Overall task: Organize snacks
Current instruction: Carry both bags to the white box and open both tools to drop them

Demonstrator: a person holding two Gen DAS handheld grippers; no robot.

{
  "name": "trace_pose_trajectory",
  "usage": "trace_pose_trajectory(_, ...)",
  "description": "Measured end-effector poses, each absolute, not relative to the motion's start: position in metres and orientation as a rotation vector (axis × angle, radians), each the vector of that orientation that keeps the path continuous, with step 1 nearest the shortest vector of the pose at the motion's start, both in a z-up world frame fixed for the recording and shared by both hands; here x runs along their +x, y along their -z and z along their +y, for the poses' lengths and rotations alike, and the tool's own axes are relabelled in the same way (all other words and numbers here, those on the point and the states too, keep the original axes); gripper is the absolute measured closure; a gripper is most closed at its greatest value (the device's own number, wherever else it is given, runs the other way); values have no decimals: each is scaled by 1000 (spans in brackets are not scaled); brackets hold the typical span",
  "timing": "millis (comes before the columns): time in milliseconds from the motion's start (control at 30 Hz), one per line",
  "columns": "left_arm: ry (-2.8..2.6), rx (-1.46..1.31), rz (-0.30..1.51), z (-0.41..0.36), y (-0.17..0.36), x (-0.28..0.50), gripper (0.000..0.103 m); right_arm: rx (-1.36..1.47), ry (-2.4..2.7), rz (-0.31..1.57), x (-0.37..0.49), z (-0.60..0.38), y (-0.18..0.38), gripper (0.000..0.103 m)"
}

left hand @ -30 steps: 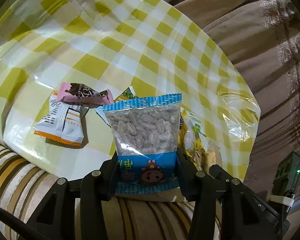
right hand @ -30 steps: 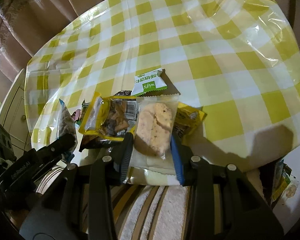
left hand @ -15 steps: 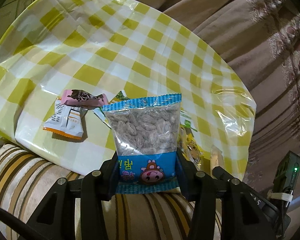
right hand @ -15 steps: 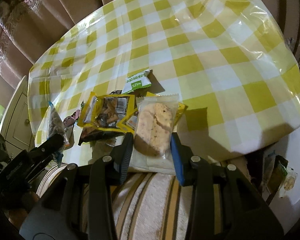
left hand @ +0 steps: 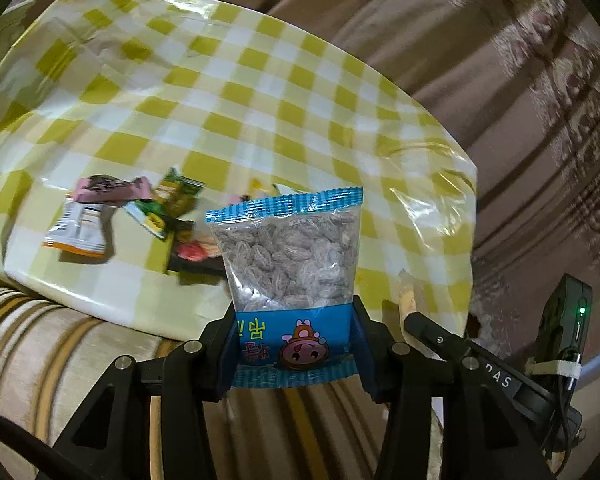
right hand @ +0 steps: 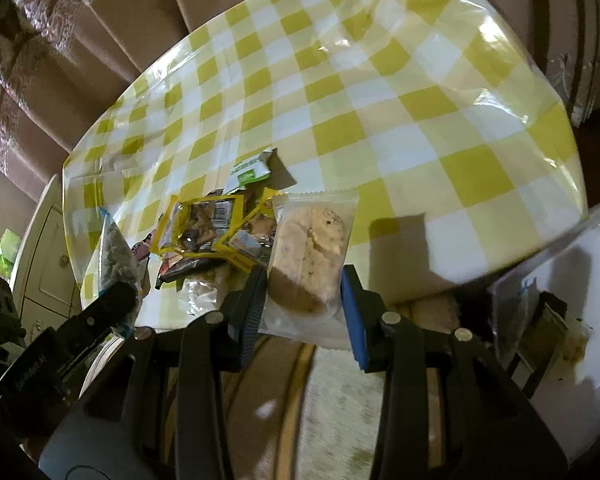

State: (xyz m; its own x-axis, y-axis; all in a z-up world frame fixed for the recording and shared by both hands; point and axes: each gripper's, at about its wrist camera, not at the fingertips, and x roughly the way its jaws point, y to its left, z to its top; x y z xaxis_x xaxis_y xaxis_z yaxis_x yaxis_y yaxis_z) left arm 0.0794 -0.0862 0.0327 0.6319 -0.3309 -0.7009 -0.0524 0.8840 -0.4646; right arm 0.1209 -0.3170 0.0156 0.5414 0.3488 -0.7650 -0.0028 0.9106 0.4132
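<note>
A clear plastic bag of grey-brown candied fruits with a blue printed bottom and a blue striped top edge (left hand: 288,264) is clamped upright by its lower part in the left claw (left hand: 294,344), one finger pressed on each side of the blue part. The bag is held in the air in front of the near edge of the round table covered with a yellow and white checked plastic cloth (left hand: 228,92).

A clear wrapper with a pale round biscuit inside (right hand: 310,256) is clamped in the right claw (right hand: 304,304), between the black ribbed pad (right hand: 254,300) and the blue pad (right hand: 352,312). It is also held above the near edge of the table.

On the table, a heap of small snack packets is seen. In the left wrist view, a pink wrapper (left hand: 108,188) lies touching a white and orange packet (left hand: 80,230), and a green and yellow packet (left hand: 168,208) lies just beside them. In the right wrist view, a yellow-edged clear packet with dark contents (right hand: 198,226) lies in the heap, and a small green and white packet (right hand: 250,170) lies behind it. A striped beige sofa cushion (left hand: 48,356) is seen below the table edge.
</note>
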Motion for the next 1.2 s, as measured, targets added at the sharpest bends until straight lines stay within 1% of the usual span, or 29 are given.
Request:
trace_pose_trajectory(233,241,-436,905,-120,-37,81,54,438,-174,981,108,-354,-14,61)
trace_pose_trajectory(500,393,-355,949,-179,-40,80,54,460,-56,971,83,-415,-12,61)
trace_pose_trajectory(900,655,-157,1052,-279,-42,64,54,484,168,1051,26,-502,13,61)
trace_pose_trajectory(1200,825,-33,1150,-337,-32,47,54,506,262,1084,-7,-537,24,61)
